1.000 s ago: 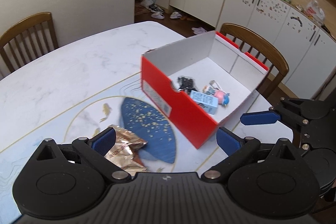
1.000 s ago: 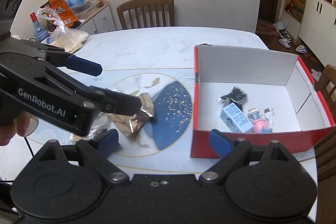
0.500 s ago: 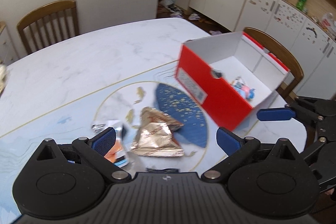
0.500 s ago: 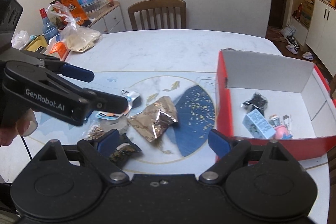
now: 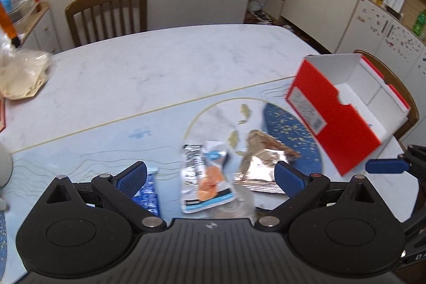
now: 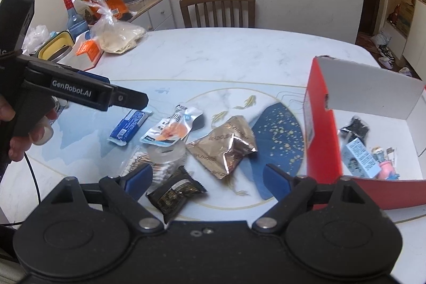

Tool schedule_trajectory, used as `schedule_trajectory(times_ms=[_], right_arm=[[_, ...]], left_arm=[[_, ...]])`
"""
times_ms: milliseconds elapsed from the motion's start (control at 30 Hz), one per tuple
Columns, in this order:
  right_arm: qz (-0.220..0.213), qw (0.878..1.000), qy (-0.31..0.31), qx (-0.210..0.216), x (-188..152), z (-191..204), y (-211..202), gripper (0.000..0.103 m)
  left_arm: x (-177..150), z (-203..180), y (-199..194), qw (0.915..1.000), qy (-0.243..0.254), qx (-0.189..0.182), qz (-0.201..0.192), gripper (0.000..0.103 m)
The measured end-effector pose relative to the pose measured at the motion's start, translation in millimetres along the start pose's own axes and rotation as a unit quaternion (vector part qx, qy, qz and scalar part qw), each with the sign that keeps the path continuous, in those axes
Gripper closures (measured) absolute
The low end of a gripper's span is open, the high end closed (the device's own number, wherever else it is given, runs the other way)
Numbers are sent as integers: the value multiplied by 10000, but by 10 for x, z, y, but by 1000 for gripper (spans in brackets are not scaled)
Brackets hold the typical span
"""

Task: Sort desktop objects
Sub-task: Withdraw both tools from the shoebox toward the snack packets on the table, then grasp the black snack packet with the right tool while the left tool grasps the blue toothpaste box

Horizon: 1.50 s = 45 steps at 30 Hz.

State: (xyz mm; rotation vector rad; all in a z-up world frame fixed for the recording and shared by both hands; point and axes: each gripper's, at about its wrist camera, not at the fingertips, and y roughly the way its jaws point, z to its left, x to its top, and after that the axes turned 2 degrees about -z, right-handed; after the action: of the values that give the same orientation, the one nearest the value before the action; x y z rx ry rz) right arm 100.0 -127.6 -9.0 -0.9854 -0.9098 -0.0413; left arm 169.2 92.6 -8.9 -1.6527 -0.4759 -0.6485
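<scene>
Left claw (image 5: 210, 175): released, jaws spread wide, nothing between them; it hangs above the snack packets, with the white packet seen between its fingers.
Right claw (image 6: 206, 177): released, jaws wide apart and empty, low over the near edge of the counter (image 6: 239, 44).
Hand (image 6: 21, 132): grips the left claw's handle at the left edge of the right wrist view.
White packet (image 6: 170, 128): flat on the counter, orange picture on its face; long axis runs from near-left to far-right in the right wrist view, torn top toward the far right.
Blue bar (image 6: 129, 125): just left of the white packet, about parallel to it, long axis near-left to far-right.
Gold bag (image 6: 226, 147): crumpled, right of the white packet, one corner lying over the dark blue patch of the mat (image 6: 279, 135).
Black packet (image 6: 174, 193): nearest the right claw, beside its left finger, tilted, long axis near-left to far-right.
Clear bag (image 6: 159, 156): between the white packet and the black packet, contents unclear.
Red box (image 6: 322, 129): open-topped, on the right side of the counter, well apart from the packets; it holds a pale blue carton (image 6: 360, 157), a black packet and a small pink toy.
</scene>
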Motion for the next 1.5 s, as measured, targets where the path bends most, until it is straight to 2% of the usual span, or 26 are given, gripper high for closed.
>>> schedule_trajectory(times_ms=[200,433,600,967,1267,1367,1500], right_arm=[[131,9996,-203,132,-12,166,145,16],[338,9990,-286,95,-58,297,341,16],[568,9975,-420,-98,-93,356,542,17],[832,9944,-306,-583,-142,329,878,18],[862,9938,-366,-599,-129,359,989,21],[929,9929,-436,-599,-153,362,982,21],[980,9926,-307,-645,-179,288,945,23]], left_arm=[[-79,231,136,9996,-1,286,33,1],[-175,449,311,9987,15,514,51,1],[-252,571,424,9977,-50,655,146,1],[-406,671,594,9964,0,819,222,1],[-460,671,658,9957,-12,883,271,2],[-465,668,663,9956,-24,895,269,5],[-470,664,675,9958,-21,872,276,5]])
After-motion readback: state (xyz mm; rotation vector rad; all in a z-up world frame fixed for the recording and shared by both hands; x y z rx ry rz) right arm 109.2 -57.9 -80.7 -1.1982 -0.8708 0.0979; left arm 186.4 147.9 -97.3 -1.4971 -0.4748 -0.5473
